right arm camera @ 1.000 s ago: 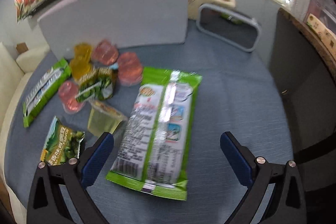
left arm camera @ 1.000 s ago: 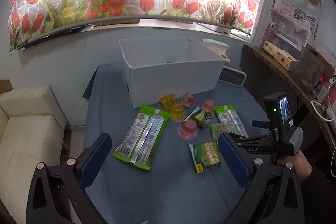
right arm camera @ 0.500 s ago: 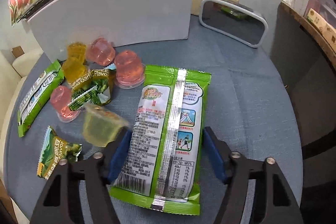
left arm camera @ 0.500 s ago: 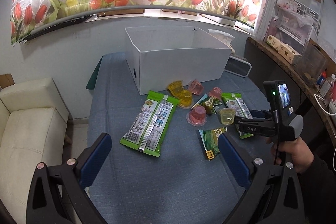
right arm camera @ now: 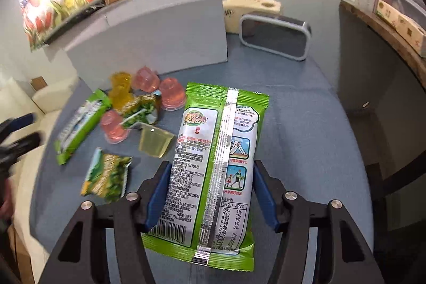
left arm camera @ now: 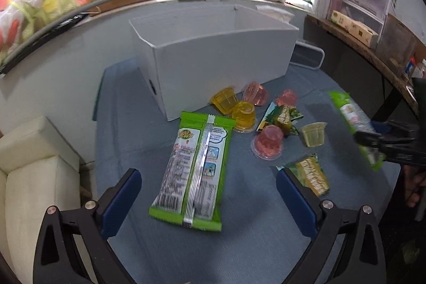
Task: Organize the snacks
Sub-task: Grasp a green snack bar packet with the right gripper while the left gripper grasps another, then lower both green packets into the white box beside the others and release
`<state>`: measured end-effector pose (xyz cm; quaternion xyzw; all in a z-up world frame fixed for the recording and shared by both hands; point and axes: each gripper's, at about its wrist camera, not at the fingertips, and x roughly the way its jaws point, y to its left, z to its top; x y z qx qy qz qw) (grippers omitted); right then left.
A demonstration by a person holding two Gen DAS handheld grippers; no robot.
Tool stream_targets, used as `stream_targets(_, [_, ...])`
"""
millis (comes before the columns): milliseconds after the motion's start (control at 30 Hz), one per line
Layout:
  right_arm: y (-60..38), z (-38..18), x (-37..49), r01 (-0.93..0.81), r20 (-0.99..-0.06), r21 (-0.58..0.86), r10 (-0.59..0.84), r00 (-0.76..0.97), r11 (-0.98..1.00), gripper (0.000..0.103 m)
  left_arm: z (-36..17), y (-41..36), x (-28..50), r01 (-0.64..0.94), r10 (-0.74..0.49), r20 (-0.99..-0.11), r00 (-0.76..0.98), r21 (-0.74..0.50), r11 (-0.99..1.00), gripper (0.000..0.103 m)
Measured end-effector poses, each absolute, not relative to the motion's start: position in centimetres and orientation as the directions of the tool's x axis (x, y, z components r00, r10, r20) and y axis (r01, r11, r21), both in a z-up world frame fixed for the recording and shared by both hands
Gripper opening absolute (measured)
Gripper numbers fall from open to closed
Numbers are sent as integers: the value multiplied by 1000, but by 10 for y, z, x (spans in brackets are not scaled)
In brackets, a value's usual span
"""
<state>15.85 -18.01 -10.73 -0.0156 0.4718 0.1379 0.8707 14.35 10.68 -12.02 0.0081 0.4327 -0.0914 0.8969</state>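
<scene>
Your green snack packs are glossy plastic film with a shiny silver seam. The jelly cups look like clear, smooth plastic. That blue tablecloth is matt woven fabric, and the white box, upper middle of the frame, looks like matt cardboard.

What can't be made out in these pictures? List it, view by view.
- White box interior: in the left wrist view its front wall hides the floor; the right wrist view shows only an outer wall.
- Green packet at the right: left wrist view, motion blur makes the print unreadable.
- Left tongs: right wrist view, blurred and cut off by the left edge.
</scene>
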Motion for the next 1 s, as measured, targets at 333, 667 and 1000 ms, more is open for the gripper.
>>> stream_targets(333, [-197,-77,115,-274,-790,147,279,546,950,65,-179,97,195,254,-122,-874,471,2,967,102])
stream_targets(667, [-197,-74,105,-298,-780,176,318,539,938,65,-172,102,192,253,-141,-854,501,-11,967,68])
stream_targets(1000, [-193,-73,100,-323,-770,201,353,531,925,65,-153,96,162,181,-105,-828,550,-5,983,59])
